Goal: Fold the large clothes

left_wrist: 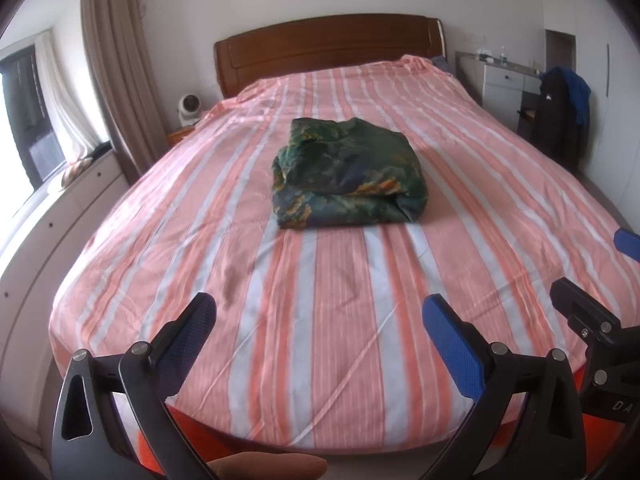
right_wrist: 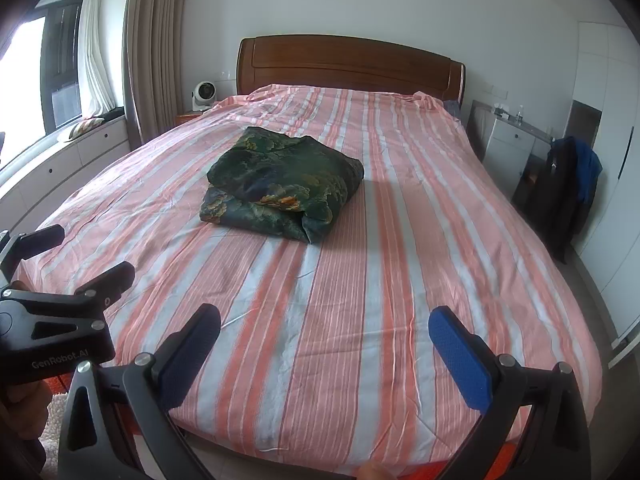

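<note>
— Where is the garment?

— The dark green patterned garment (left_wrist: 347, 172) lies folded into a thick, roughly square bundle on the bed (left_wrist: 280, 320), about midway between the two long sides and a little nearer the headboard (left_wrist: 328, 46) than the foot edge. It has blue patches and orange-yellow motifs. In the right wrist view the bundle (right_wrist: 286, 182) shows two layers, the upper one lying slightly askew on the lower.

— Is anything touching it?

— No. It rests only on the striped pink, orange and pale grey sheet (right_wrist: 360, 320), well apart from both grippers.

— And the grippers?

— The left gripper (left_wrist: 320, 320) hangs over the foot edge of the bed, jaws spread wide, nothing between them but sheet. The right gripper (right_wrist: 325, 332) is likewise at the foot edge, jaws wide apart and empty. Each shows blue pads on black fingers. In the right wrist view the left gripper's body (right_wrist: 52, 320) sits at the left, just beside the bed's near-left corner.

— What surrounds the bed?

— A small white fan (right_wrist: 204, 94) stands beside the head-left corner, next to beige curtains (right_wrist: 154, 40) and a window. Past the right side stands a white drawer unit (right_wrist: 508, 148), and nearer, dark and blue clothes (right_wrist: 572, 184) hang over a chair.
</note>
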The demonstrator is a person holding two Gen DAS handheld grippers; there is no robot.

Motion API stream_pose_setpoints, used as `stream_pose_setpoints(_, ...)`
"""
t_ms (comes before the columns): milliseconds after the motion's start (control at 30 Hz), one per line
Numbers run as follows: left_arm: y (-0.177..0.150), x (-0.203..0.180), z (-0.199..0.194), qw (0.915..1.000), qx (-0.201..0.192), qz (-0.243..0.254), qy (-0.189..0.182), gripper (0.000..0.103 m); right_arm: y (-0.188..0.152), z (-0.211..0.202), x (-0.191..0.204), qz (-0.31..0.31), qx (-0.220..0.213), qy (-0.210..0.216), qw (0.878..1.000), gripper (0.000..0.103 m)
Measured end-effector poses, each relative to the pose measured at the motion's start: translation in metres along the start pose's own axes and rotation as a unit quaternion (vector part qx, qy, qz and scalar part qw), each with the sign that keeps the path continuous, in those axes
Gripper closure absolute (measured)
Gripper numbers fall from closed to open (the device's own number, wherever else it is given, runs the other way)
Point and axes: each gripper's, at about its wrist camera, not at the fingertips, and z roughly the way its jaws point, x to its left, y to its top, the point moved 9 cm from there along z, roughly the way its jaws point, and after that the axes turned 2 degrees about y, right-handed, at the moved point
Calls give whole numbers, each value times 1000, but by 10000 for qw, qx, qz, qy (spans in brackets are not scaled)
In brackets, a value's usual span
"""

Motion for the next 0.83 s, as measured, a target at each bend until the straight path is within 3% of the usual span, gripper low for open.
stream_pose_setpoints(567,-4,-4,2,9999,17,-24,-114,0,-2,5,-5,27,55,-67,10000,0)
stream_pose_setpoints(833,-4,3,1,10000,-54,-28,37,0,-3,7,-4,27,71,-107,9999,0)
